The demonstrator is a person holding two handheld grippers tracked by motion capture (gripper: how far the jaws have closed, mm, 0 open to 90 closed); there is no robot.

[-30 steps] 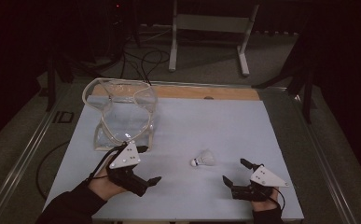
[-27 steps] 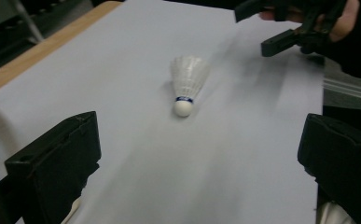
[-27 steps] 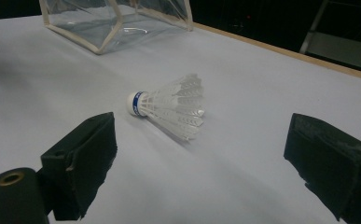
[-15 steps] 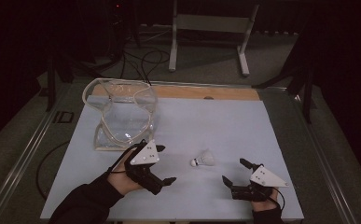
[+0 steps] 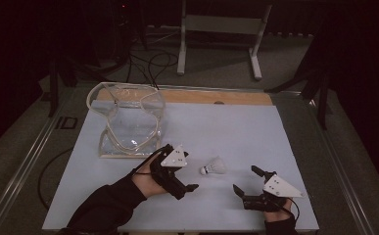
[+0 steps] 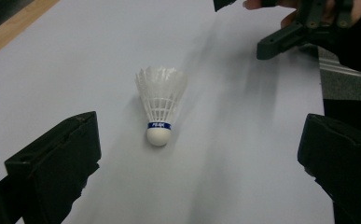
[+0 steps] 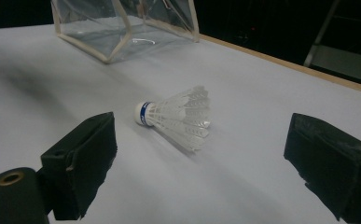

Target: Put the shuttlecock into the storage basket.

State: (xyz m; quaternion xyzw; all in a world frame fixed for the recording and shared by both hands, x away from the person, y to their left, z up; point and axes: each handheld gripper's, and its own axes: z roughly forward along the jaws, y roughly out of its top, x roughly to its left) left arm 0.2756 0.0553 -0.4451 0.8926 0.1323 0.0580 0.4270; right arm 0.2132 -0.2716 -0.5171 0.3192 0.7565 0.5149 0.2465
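Note:
A white shuttlecock [image 5: 215,167] with a blue band lies on its side on the white table top [image 5: 236,127], between the two grippers. My left gripper [image 5: 186,169] is open just to its left, its jaws facing it. In the left gripper view the shuttlecock [image 6: 160,106] lies ahead of the wide-open left gripper [image 6: 199,158], cork end nearest. My right gripper [image 5: 244,178] stands open to the shuttlecock's right, near the front edge. In the right gripper view the shuttlecock [image 7: 178,116] lies ahead of the open right gripper [image 7: 206,158], touching neither jaw.
A clear plastic container [image 5: 130,122] with white edges stands at the back left of the table, also seen as the container [image 7: 122,28] beyond the shuttlecock. The other hand's gripper [image 6: 299,23] shows far off. A metal stand [image 5: 221,29] and cables lie on the floor behind.
My left gripper has moved right and slightly forward, from beside the container to close beside the shuttlecock. The right gripper and the shuttlecock have stayed put.

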